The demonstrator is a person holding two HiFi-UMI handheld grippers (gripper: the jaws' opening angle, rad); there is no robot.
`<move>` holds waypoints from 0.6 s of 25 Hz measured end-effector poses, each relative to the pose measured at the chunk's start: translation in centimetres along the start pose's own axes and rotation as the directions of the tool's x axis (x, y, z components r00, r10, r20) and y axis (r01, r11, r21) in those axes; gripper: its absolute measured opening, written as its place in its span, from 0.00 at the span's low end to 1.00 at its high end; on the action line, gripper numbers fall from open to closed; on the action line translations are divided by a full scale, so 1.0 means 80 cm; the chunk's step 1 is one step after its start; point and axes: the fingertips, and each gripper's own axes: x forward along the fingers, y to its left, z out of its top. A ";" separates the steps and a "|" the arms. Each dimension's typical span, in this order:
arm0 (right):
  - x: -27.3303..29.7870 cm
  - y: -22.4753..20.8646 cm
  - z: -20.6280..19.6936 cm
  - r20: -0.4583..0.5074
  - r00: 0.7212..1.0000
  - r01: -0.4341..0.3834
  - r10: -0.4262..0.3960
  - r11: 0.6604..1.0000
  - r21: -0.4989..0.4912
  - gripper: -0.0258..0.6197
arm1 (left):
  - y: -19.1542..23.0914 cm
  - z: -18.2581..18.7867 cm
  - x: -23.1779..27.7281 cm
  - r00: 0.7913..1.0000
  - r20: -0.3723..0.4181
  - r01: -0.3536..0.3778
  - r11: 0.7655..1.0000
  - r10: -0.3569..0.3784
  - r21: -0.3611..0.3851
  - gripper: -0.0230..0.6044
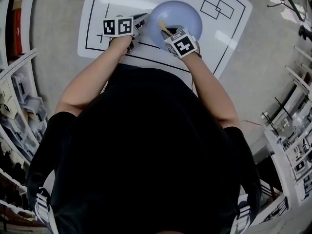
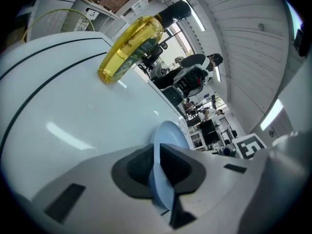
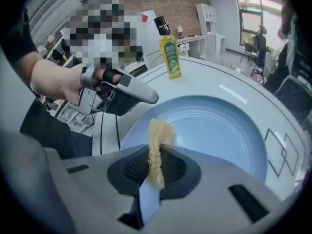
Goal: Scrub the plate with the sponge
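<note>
A light blue plate point(image 1: 178, 13) lies on the white mat. My left gripper point(image 1: 142, 22) is shut on its left rim, and in the left gripper view the rim's thin edge point(image 2: 157, 179) stands pinched between the dark pads point(image 2: 136, 167). My right gripper point(image 1: 168, 33) is over the plate's near side, shut on a thin tan sponge point(image 3: 157, 143). The sponge pokes out of the jaws just above the plate point(image 3: 219, 130). In the right gripper view the left gripper point(image 3: 122, 94) shows at the plate's left rim, held by a hand.
A yellow dish soap bottle point(image 3: 169, 50) with a black cap stands behind the plate, also seen as the bottle point(image 2: 129, 48) in the left gripper view. The white mat point(image 1: 229, 28) carries black lines and drawn rectangles point(image 1: 217, 9). Shelving point(image 1: 19, 96) lines both sides of the floor.
</note>
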 end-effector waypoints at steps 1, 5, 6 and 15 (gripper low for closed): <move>-0.003 0.000 0.002 0.009 1.000 0.006 -0.006 1.000 -0.001 0.09 | -0.002 0.002 -0.002 1.000 0.002 -0.001 1.000 0.001 0.011 0.09; -0.023 0.003 0.008 0.051 0.998 0.035 -0.035 0.999 -0.002 0.09 | -0.018 0.011 -0.012 1.000 0.016 -0.002 0.998 0.001 0.067 0.09; -0.030 0.003 0.008 0.061 0.997 0.042 -0.042 0.999 0.003 0.09 | -0.023 0.014 -0.015 1.000 0.021 -0.003 0.997 0.001 0.082 0.09; -0.102 -0.013 0.010 0.219 0.965 0.124 -0.144 0.987 0.102 0.09 | -0.067 0.028 -0.049 0.998 0.066 -0.017 0.978 0.003 0.207 0.09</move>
